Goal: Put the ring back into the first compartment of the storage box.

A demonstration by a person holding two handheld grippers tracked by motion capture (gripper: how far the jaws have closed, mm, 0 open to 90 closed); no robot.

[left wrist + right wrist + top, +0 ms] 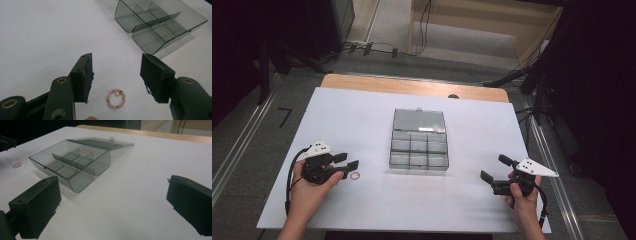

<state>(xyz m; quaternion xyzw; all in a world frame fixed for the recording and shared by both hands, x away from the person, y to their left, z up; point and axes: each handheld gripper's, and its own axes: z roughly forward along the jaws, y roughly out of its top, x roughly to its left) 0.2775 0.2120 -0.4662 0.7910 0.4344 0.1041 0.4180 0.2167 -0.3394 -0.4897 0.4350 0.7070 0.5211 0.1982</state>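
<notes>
A small bracelet of pink and gold beads (116,99) lies flat on the white table, left of a clear grey compartment box (419,140) whose lid is folded back. My left gripper (117,57) hovers low over the bracelet with its jaws apart on either side of it, not touching it. In the high view the bracelet (356,175) lies just right of the left gripper (350,160). My right gripper (493,167) is held near the box's right front corner, jaws wide open with nothing between them. The right gripper view shows the box (75,162) ahead and the bracelet (17,165) beyond it.
The white sheet (362,115) covers a wooden table whose bare far edge (412,86) shows. The box's compartments (155,22) look empty. Cables and dark stands are on the floor beyond and to the right of the table.
</notes>
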